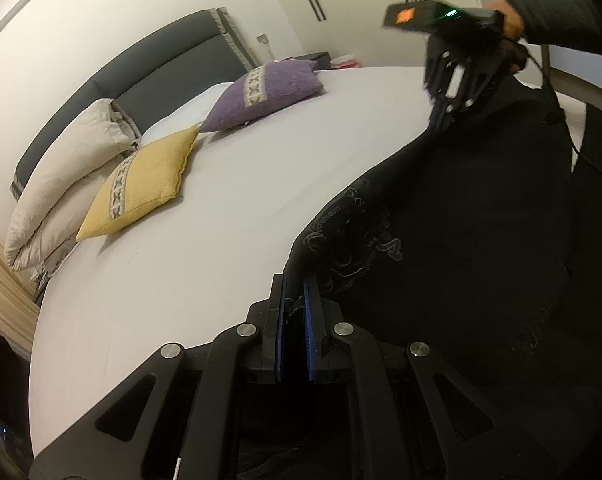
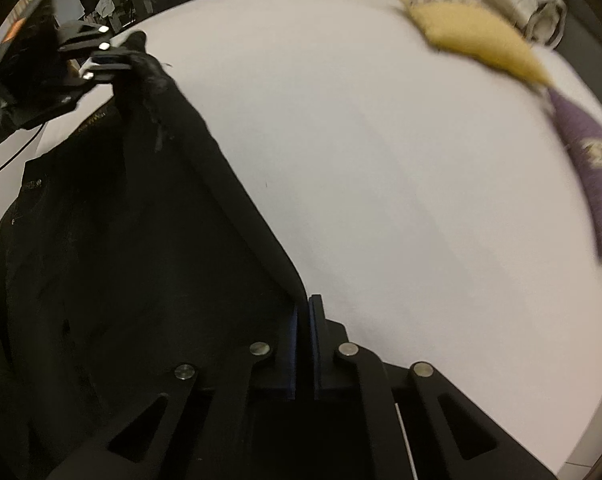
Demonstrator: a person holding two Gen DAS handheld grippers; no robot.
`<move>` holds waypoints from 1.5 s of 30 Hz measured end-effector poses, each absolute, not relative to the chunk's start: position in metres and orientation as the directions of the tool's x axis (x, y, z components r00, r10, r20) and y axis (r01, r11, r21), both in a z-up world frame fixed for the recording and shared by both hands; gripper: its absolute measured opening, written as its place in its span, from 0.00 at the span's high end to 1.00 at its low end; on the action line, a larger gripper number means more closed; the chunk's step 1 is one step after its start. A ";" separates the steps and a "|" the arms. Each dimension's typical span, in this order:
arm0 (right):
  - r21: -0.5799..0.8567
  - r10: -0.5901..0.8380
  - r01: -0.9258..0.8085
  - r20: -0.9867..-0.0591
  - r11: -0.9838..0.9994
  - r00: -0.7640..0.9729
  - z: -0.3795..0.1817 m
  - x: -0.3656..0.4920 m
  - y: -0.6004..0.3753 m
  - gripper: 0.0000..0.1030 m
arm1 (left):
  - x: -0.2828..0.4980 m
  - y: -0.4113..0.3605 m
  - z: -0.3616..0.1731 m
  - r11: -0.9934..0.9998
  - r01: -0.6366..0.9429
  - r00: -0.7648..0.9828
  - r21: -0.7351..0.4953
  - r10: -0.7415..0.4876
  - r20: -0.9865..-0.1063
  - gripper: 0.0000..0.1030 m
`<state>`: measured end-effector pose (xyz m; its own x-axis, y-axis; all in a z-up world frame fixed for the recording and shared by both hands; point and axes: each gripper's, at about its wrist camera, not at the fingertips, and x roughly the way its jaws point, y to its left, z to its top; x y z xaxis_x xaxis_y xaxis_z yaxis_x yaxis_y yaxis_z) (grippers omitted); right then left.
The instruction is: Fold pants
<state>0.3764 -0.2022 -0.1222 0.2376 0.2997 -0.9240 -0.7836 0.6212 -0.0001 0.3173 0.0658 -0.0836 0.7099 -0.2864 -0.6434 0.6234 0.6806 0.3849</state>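
Black pants (image 1: 461, 240) with faint pale embroidery hang spread between both grippers above a white bed. At the bottom of the left wrist view, my left gripper (image 1: 295, 286) is shut on a corner of the cloth, which sits bunched between its blue pads. At the upper right, my right gripper (image 1: 441, 118) points down and pinches the far end of the same edge; a hand in a dark sleeve (image 1: 549, 12) holds it. In the right wrist view the right gripper (image 2: 304, 304) is shut on the pants (image 2: 141, 240) edge, and the left gripper (image 2: 127, 58) grips the far corner at upper left.
The white bed sheet (image 1: 221, 220) spreads to the left of the pants. A yellow cushion (image 1: 145, 188), a purple cushion (image 1: 265, 92) and stacked white pillows (image 1: 65, 168) lie against the grey headboard (image 1: 161, 64). A cable (image 2: 17, 152) trails from the left gripper.
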 end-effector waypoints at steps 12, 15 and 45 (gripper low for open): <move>-0.280 0.160 -0.671 -0.842 0.686 0.515 -0.078 0.318 -0.169 0.97 | 0.278 0.068 -0.043 0.706 0.594 0.737 0.386 -0.284 -0.614 0.93; -0.363 0.115 -0.640 -0.807 0.678 0.579 -0.063 0.286 -0.162 0.97 | 0.252 0.069 -0.030 0.707 0.594 0.740 0.383 -0.295 -0.604 0.93; -0.580 -0.110 -0.584 -0.757 0.568 0.644 -0.161 -0.076 -0.047 0.97 | -0.043 0.105 -0.128 0.704 0.630 0.646 0.328 -0.240 -0.725 0.93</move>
